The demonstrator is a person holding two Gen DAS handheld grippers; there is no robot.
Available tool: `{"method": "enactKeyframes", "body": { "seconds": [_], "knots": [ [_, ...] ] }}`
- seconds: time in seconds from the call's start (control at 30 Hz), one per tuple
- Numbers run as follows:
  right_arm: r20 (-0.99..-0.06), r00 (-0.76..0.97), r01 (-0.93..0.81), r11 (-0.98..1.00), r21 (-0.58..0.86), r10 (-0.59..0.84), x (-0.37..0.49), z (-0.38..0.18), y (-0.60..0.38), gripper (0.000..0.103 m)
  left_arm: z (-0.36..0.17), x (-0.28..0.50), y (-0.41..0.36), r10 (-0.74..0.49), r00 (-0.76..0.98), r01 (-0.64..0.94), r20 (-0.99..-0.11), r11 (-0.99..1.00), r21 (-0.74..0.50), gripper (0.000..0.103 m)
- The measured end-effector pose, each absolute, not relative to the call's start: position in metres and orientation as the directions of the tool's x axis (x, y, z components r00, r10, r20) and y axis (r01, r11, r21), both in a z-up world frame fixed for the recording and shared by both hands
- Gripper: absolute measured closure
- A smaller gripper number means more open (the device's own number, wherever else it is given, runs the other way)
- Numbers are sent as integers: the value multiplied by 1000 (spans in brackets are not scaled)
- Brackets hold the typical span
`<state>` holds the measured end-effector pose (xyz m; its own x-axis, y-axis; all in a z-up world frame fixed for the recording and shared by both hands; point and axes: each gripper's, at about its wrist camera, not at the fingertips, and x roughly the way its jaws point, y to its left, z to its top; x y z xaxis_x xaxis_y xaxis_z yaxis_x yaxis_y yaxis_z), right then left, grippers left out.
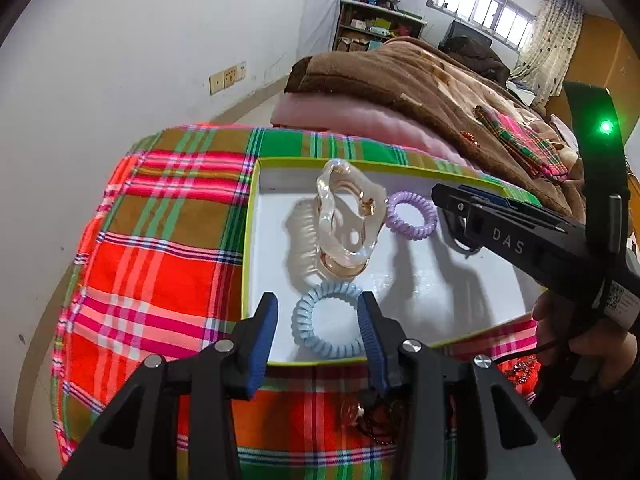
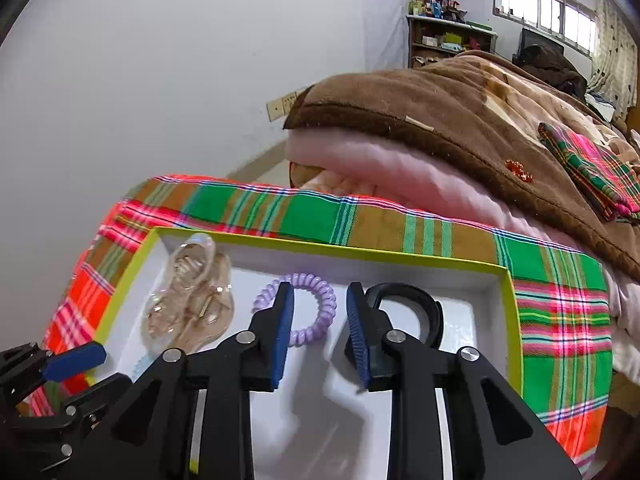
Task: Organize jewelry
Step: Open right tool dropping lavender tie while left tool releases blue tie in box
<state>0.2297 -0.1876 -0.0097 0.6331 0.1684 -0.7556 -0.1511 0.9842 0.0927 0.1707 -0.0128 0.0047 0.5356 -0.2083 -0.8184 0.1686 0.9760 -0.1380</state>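
Left wrist view: pale blue coil hair tie (image 1: 326, 320), ridged and round, flat in white tray (image 1: 460, 300) between parted left gripper (image 1: 318, 332) pads, ungripped; right gripper (image 2: 318, 332) likewise parted, empty.

Place: a bedroom in a home.
Bed: a brown blanket (image 2: 460, 120) lies rumpled over a pink quilt (image 2: 400, 172), just past the far edge of the plaid cloth (image 1: 168, 264).
Shelf: an open shelf unit (image 2: 448, 40) at the far wall is crowded with boxes, bottles and a vase of bare branches.
Window: a barred window (image 1: 480, 8) sits high on the far wall, with a patterned curtain (image 1: 552, 40) hanging beside it.
Wall: plain white, with a row of sockets (image 1: 228, 78) low down.
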Motion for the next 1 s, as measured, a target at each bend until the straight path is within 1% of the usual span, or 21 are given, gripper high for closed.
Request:
{"method": "enactKeyframes", "body": {
  "seconds": [0.33, 0.4, 0.47, 0.5, 1.0],
  "knots": [
    [-694, 695, -169, 981, 95, 187, 177, 22, -193, 72, 25, 144, -4, -245, 574, 177, -782, 969, -174, 54],
    [-681, 707, -164, 981, 104, 190, 162, 25, -197, 68, 26, 137, 0, -256, 577, 178, -776, 966, -187, 53],
    [-676, 710, -160, 980, 115, 195, 151, 26, -202, 62, 28, 130, 3, -269, 582, 182, -767, 963, -200, 52],
    [-674, 714, -156, 981, 115, 192, 145, 26, -204, 62, 28, 126, 5, -275, 583, 182, -764, 961, -207, 52],
    [-698, 705, -80, 992, 99, 127, 85, 1, -239, 62, 20, 92, 10, -332, 580, 202, -744, 943, -263, 49]
  ]
}}
